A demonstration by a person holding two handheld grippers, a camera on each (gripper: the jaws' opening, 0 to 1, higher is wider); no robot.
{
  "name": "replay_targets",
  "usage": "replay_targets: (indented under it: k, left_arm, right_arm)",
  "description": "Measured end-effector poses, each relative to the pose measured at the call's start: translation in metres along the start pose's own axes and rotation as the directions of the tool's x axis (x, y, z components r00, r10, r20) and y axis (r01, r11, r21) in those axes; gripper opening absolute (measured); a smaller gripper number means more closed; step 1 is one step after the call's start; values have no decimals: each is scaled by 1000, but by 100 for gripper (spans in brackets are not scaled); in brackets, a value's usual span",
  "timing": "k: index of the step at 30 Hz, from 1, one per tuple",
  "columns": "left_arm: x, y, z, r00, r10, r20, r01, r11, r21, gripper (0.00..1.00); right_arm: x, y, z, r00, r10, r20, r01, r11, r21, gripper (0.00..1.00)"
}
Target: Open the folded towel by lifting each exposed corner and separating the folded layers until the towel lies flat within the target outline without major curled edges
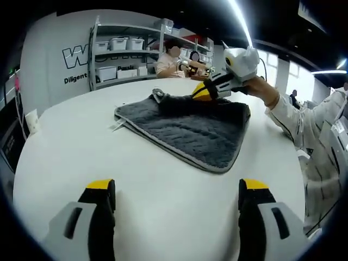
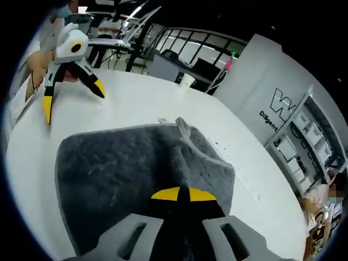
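Observation:
A dark grey towel (image 1: 190,130) with a lighter hem lies folded on the round white table (image 1: 163,217). My right gripper (image 1: 205,93) comes in from the right at the towel's far edge, held by a hand, and pinches a raised fold there. In the right gripper view its yellow-tipped jaws (image 2: 182,194) meet on a ridge of the towel (image 2: 114,168). My left gripper (image 1: 176,190) stands open over bare table, well short of the towel's near edge. It shows again at the upper left (image 2: 74,103), jaws spread wide.
Metal shelves (image 1: 125,54) with white bins stand beyond the table, and a seated person (image 1: 169,62) is at the back. A paper cup (image 2: 186,81) rests near the table's edge. A person's sleeve (image 1: 310,125) fills the right side.

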State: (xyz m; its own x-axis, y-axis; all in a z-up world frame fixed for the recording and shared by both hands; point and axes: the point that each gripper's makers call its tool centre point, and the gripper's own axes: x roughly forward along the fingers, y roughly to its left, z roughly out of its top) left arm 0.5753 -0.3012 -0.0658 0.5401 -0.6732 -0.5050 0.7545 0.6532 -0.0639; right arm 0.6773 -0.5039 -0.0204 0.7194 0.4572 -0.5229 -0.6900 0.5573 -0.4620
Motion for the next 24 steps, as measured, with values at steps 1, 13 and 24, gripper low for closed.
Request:
replay_targets:
  k: [1,13,24]
  left_arm:
    - [0,0,0,1000,0,0,0,1000,-1,92]
    - [0,-1,-2,1000,-1,-4,1,1000,1,92]
    - [0,-1,-4,1000,1,-6,-1,1000,0,92]
  right_arm:
    - [-3,-6,2,1000,-15,12,15,1000,11,0]
    - [-35,-65,2,984,-157,89,141,977,162,0]
    - [-56,-103,-12,963,-253,89,224,942,249,0]
